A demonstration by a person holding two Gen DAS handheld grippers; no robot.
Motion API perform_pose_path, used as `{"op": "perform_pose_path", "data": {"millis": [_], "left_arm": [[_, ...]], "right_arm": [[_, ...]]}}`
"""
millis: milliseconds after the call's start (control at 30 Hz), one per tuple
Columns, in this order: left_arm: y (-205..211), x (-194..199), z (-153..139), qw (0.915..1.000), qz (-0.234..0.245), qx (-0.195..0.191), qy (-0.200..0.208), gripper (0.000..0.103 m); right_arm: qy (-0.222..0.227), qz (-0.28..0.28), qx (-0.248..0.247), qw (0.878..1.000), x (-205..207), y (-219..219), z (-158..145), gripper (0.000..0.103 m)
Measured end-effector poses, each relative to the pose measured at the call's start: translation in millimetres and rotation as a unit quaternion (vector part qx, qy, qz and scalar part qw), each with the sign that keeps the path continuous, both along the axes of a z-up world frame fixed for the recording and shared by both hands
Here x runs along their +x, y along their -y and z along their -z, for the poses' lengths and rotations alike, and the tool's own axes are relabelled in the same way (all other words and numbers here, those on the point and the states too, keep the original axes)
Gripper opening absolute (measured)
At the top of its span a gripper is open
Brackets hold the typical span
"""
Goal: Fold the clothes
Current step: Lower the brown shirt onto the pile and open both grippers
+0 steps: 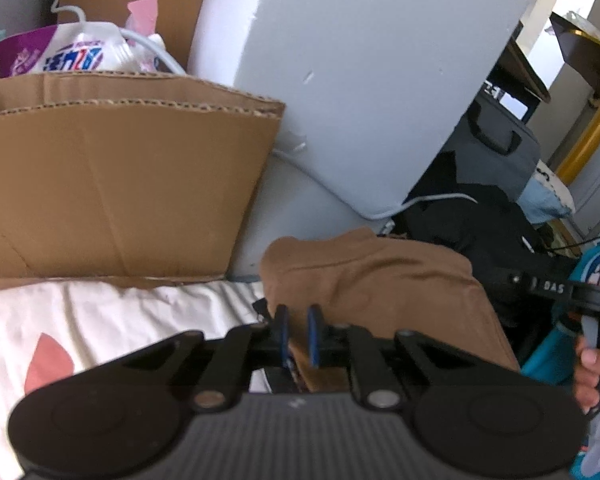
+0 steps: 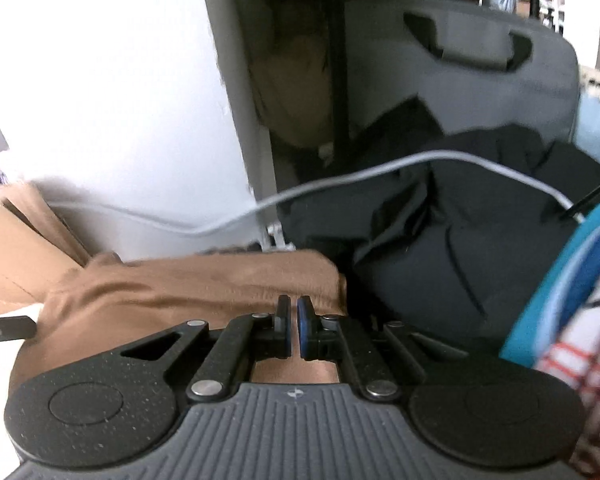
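Brown garment (image 1: 380, 280) is the piece I'm working, and it lies bunched directly ahead of both sets of jaws, on the white sheet with a pink print (image 1: 80, 320) that covers what I take to be a bed. On the left gripper (image 1: 298, 334) the jaws are drawn nearly together with a fold of the brown cloth pinched between the blue pads, close to the garment's left edge as that camera sees it. On the right gripper (image 2: 294, 322) the jaws are all but pressed together too, brown cloth lying under and just ahead of them near the garment's right end; I read this as a pinch on a thin layer, though the narrow slit between the pads doesn't let me see the fabric inside it. The garment's long axis runs crosswise to both grippers, from one pair of jaws to the other, so each hand sits at one end and neither is the nearer. Beyond the jaws stand the cardboard box (image 1: 120, 184) on the left and a heap of dark clothing (image 2: 460, 232) on the right, with a grey cable (image 2: 340, 182) trailing across. My judgement: any lift or fold should carry that held edge evenly, keeping the two ends level.
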State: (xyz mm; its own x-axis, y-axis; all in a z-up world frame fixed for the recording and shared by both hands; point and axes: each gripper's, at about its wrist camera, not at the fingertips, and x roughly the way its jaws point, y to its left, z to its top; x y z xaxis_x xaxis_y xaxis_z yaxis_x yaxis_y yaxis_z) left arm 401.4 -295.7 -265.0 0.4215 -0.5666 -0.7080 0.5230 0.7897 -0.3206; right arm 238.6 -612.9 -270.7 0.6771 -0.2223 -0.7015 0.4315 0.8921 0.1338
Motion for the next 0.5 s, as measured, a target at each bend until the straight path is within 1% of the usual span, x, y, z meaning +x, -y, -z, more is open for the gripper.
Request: {"op": "perform_pose_path", "data": {"millis": [67,133,267,333,433,500], "left_arm": [[-0.4,0.3,-1.2,1.0000,-0.003,-0.002,0.003,0.014],[0.4,0.5,-2.5,1.0000,-0.003,-0.001,0.007,0.022],[4.0,2.3,-2.9,0.9999,0.007,0.010,0.010,0.029],[6.1,6.4,-1.4,0.9998,0.008,0.019,0.007,0.036],[9.8,13.7,1.0,0.9995,0.005,0.031,0.005,0.041],[13.0,19.7,2.6,0.9995,0.004,0.032,-0.001,0.043]], "right_arm": [[0.002,0.000,0.001,1.000,3.1,3.0,0.0,0.005],[0.002,0.004,0.006,1.000,8.9,6.7,3.5,0.005],[-0.003,0.013,0.021,1.000,27.7,14.6,21.6,0.005],[-0.007,0.016,0.034,0.999,36.8,17.9,34.5,0.005],[-0.015,0.026,0.034,0.999,48.7,22.6,50.3,0.007],[-0.009,0.033,0.032,0.999,53.6,25.3,53.4,0.006]]}}
